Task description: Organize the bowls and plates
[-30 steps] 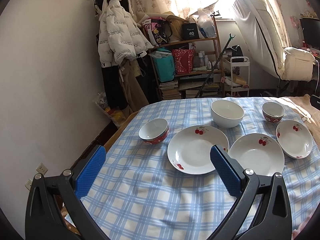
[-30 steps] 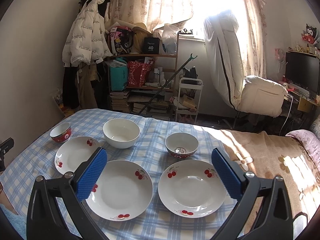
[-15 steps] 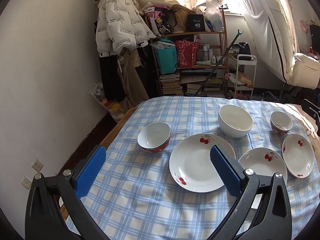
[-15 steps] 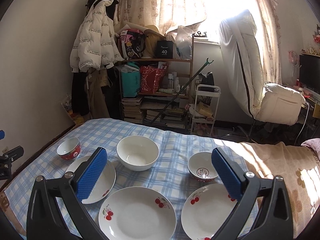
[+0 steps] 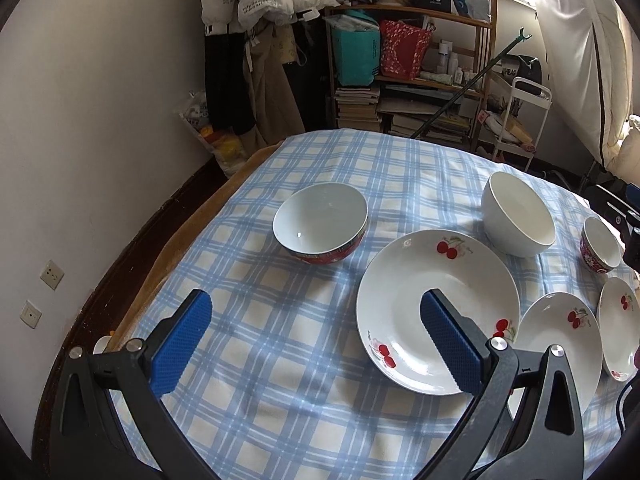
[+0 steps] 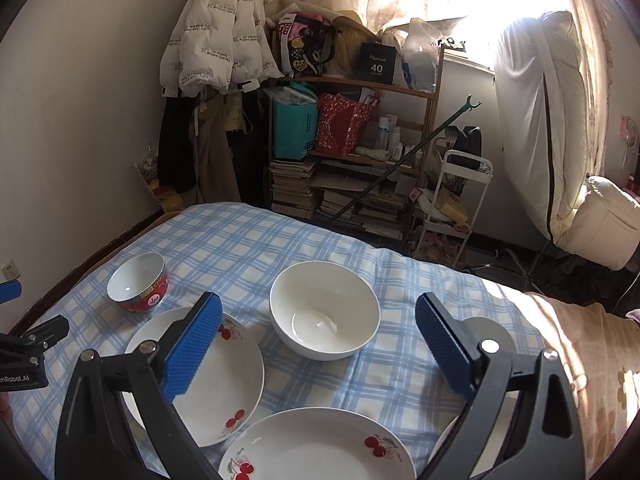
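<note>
- Left gripper [image 5: 314, 334]: fingers spread wide, holding nothing, hovering above the blue-checked cloth [image 5: 280, 380] that covers the table
- Its right finger [image 5: 450, 338] overlaps the large cherry plate [image 5: 438, 280] in the left wrist view; contact cannot be told
- Left finger [image 5: 180, 344] sits over bare cloth, well apart from any dish
- Red-rimmed bowl [image 5: 320, 222] stands upright and empty, ahead of the left gripper and just left of the large cherry plate
- Plain white bowl [image 5: 518, 214] stands upright just behind the large cherry plate's far right edge
- Small red bowl [image 5: 600, 244] stands to the right of the white bowl, near the frame edge
- Two smaller cherry plates, middle plate [image 5: 560, 336] and right plate [image 5: 620, 332], lie side by side right of the large plate; rims very near each other
- Right gripper [image 6: 318, 346]: fingers spread wide, empty, raised over the table
- In the right wrist view the white bowl [image 6: 324, 310] lies between the two fingers, further ahead of them
- Right gripper's left finger [image 6: 192, 346] overlaps the large cherry plate [image 6: 224, 384]; the red-rimmed bowl [image 6: 138, 282] stands behind that plate on the left
- Middle plate [image 6: 316, 446] lies at the bottom edge of that view, partly cut off
- Part of the left gripper's body [image 6: 24, 354] shows at the left edge of the right wrist view
- Background: cluttered wooden shelf [image 6: 352, 120] and a white jacket [image 6: 216, 28] hanging on the wall
</note>
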The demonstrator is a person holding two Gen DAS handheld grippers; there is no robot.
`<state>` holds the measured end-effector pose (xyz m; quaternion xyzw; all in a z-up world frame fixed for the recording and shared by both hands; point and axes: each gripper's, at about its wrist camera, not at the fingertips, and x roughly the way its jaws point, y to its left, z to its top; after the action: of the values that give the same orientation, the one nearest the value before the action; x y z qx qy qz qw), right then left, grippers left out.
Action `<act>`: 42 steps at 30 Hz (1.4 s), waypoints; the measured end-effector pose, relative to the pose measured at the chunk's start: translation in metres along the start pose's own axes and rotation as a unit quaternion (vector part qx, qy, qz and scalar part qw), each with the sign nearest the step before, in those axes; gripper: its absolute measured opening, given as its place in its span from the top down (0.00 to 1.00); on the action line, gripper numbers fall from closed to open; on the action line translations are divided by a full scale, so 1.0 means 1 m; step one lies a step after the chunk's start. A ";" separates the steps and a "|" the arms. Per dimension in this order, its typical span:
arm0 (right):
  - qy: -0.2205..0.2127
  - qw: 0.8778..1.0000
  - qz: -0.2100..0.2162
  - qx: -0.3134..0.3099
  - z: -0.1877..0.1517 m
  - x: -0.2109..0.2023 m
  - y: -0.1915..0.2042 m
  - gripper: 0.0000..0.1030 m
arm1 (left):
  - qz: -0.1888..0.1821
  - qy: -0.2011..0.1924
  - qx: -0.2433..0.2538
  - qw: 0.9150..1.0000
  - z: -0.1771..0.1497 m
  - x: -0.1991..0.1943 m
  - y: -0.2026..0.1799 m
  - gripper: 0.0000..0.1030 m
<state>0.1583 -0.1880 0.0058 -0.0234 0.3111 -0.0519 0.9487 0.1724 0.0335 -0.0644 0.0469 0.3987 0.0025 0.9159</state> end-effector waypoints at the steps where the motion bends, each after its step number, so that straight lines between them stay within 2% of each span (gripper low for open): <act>1: 0.011 1.000 0.003 0.002 -0.001 0.009 0.003 0.03 | 0.000 0.005 0.001 1.000 -0.001 0.008 0.000 0.01; 9: 0.096 0.995 0.037 0.007 -0.023 0.072 0.021 0.23 | -0.021 0.041 0.003 0.999 -0.010 0.056 -0.003 0.01; 16: 0.163 0.985 0.051 0.002 -0.046 0.108 0.032 0.24 | -0.026 0.069 0.011 0.997 -0.020 0.088 -0.009 0.01; 23: 0.191 0.981 0.034 -0.013 -0.063 0.129 0.038 0.24 | -0.028 0.086 0.004 0.996 -0.024 0.104 -0.014 0.02; 25: 0.198 0.980 0.034 -0.014 -0.066 0.132 0.038 0.26 | -0.036 0.089 0.001 0.995 -0.023 0.105 -0.014 0.16; 26: 0.202 0.979 0.034 -0.016 -0.067 0.134 0.038 0.31 | -0.038 0.092 0.001 0.995 -0.023 0.107 -0.014 0.18; 27: 0.206 0.978 0.034 -0.019 -0.068 0.136 0.038 0.41 | -0.044 0.094 0.000 0.995 -0.024 0.108 -0.015 0.21; 29: 0.217 0.975 0.040 -0.019 -0.071 0.141 0.038 0.44 | -0.060 0.095 -0.002 0.994 -0.025 0.110 -0.015 0.32; 31: 0.221 0.974 0.046 -0.019 -0.072 0.144 0.038 0.49 | -0.088 0.111 -0.012 0.990 -0.027 0.116 -0.014 0.61; 33: 0.224 0.973 0.052 -0.019 -0.071 0.145 0.039 0.51 | -0.105 0.122 -0.017 0.987 -0.031 0.120 -0.015 0.68; 36: 0.233 0.970 0.073 -0.014 -0.070 0.149 0.041 0.64 | -0.122 0.125 -0.027 0.984 -0.033 0.123 -0.016 0.77; 37: 0.237 0.968 0.082 -0.014 -0.070 0.150 0.043 0.69 | -0.126 0.122 -0.028 0.984 -0.033 0.122 -0.016 0.84; 38: 0.240 0.966 0.090 -0.015 -0.071 0.151 0.045 0.72 | -0.130 0.120 -0.029 0.984 -0.033 0.121 -0.017 0.85; 39: 0.243 0.965 0.099 -0.015 -0.071 0.153 0.047 0.79 | -0.131 0.119 -0.031 0.984 -0.033 0.121 -0.017 0.86; 42: 0.248 0.964 0.099 -0.010 -0.072 0.155 0.050 0.78 | -0.137 0.119 -0.041 0.983 -0.033 0.121 -0.015 0.86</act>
<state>0.2445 -0.1563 -0.1473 0.0115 0.5376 0.0417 0.8421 0.2303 0.0267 -0.1767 -0.0469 0.5067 -0.1013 0.8549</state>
